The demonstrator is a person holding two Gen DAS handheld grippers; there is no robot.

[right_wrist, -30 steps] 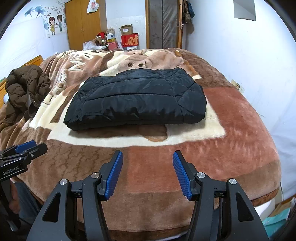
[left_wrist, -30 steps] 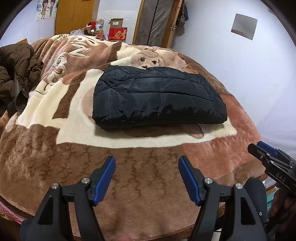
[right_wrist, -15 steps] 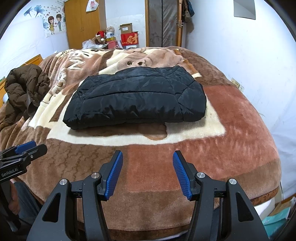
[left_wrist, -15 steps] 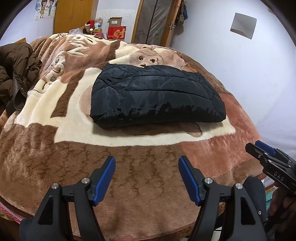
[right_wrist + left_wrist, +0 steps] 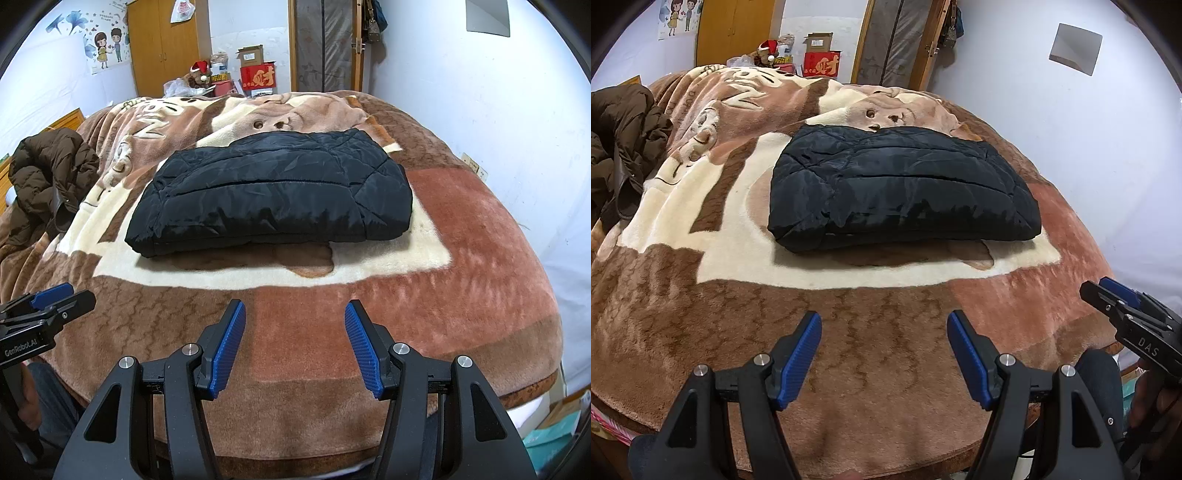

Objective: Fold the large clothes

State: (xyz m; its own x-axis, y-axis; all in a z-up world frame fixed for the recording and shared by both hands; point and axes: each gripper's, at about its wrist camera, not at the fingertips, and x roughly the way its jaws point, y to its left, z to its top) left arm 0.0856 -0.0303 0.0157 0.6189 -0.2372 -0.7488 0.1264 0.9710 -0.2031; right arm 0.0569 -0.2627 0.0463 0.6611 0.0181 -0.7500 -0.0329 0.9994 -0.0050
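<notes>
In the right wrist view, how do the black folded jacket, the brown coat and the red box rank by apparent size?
1. Black folded jacket, largest.
2. Brown coat, at the left edge.
3. Red box, smallest, though it stands farthest from the camera, so its true size is unsure.

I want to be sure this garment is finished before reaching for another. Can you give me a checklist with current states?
1. Black jacket folded into a compact rectangle: ok.
2. It lies flat on the blanket: ok.
3. Left gripper open, empty: ok.
4. Right gripper open, empty: ok.
5. Brown coat folded: not ok, heaped at the bed's left edge.
6. Black jacket's underside tidy: cannot tell.
</notes>
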